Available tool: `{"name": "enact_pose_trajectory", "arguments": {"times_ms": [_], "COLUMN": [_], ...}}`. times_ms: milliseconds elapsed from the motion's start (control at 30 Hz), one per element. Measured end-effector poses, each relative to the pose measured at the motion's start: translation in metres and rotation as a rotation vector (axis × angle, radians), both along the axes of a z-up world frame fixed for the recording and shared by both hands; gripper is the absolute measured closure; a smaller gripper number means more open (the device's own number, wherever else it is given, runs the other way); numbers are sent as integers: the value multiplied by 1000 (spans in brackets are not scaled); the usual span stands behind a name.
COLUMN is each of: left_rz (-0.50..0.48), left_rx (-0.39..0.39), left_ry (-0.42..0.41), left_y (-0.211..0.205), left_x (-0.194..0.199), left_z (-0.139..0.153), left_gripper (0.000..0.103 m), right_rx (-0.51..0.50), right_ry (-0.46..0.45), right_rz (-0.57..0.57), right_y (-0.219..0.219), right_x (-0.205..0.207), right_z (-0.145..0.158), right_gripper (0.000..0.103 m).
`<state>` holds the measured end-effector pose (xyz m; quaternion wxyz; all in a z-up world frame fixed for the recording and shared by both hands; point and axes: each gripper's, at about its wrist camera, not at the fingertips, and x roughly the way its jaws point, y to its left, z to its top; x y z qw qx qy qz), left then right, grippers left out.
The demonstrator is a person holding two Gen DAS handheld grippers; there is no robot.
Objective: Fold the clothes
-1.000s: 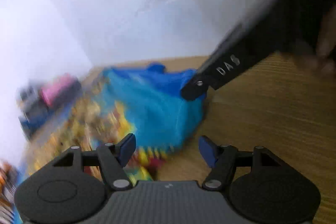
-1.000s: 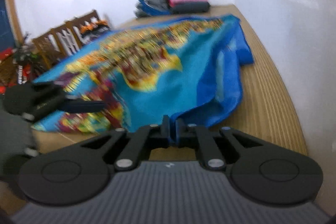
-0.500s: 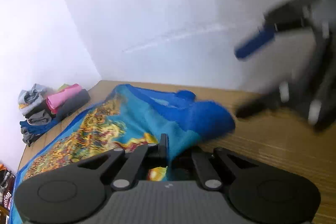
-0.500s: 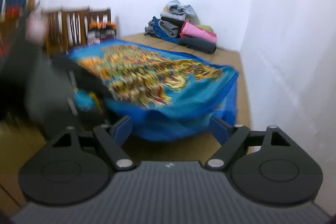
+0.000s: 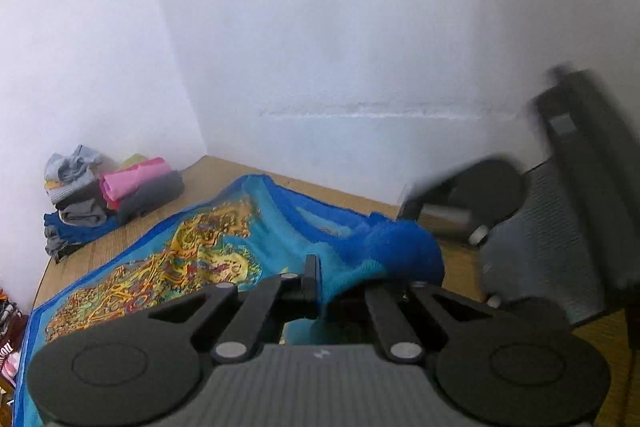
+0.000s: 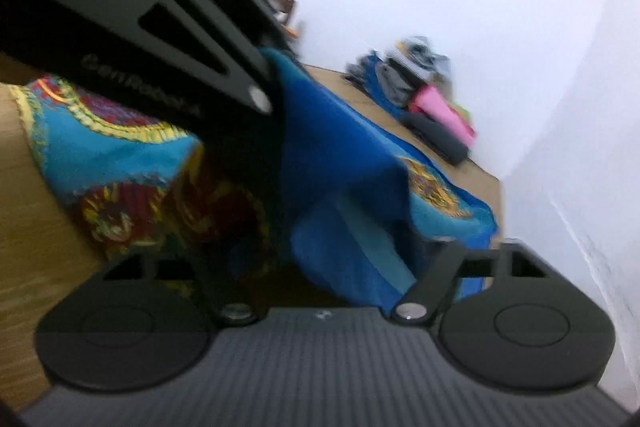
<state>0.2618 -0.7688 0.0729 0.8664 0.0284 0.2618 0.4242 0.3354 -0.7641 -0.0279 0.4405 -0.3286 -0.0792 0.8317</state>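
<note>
On the wooden table (image 5: 460, 263), left tongs (image 5: 320, 291) pinch the blue cloth (image 5: 400, 247); right tongs (image 6: 328, 267) closing around it.

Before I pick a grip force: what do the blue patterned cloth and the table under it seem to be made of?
The blue patterned cloth looks like thin, soft woven or knit fabric with a matte printed pattern; it bunches and drapes in loose folds. The table looks like wood or wood laminate, showing fine parallel grain lines and a dull sheen.
</note>
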Motion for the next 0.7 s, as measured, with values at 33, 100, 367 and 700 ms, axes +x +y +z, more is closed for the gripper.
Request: {"name": "enact_pose_trajectory", "arguments": {"times_ms": [33, 100, 367, 700], "left_rz": [0, 3, 140, 483], "left_rx": [-7, -16, -43, -288], "left_ry": [-13, -23, 14, 260], "left_y": [-2, -4, -54, -120], "left_x": [-2, -8, -67, -160], "left_z": [6, 16, 14, -86], "left_gripper": [97, 91, 44, 42], "right_rx": [-54, -127, -239, -158], "right_ry": [14, 56, 553, 737], "right_rz": [3, -16, -138, -308], "right_y": [2, 1, -57, -127], "right_x": [2, 10, 101, 143], "right_z": [4, 14, 91, 147], "right_gripper": [97, 99, 99, 99]}}
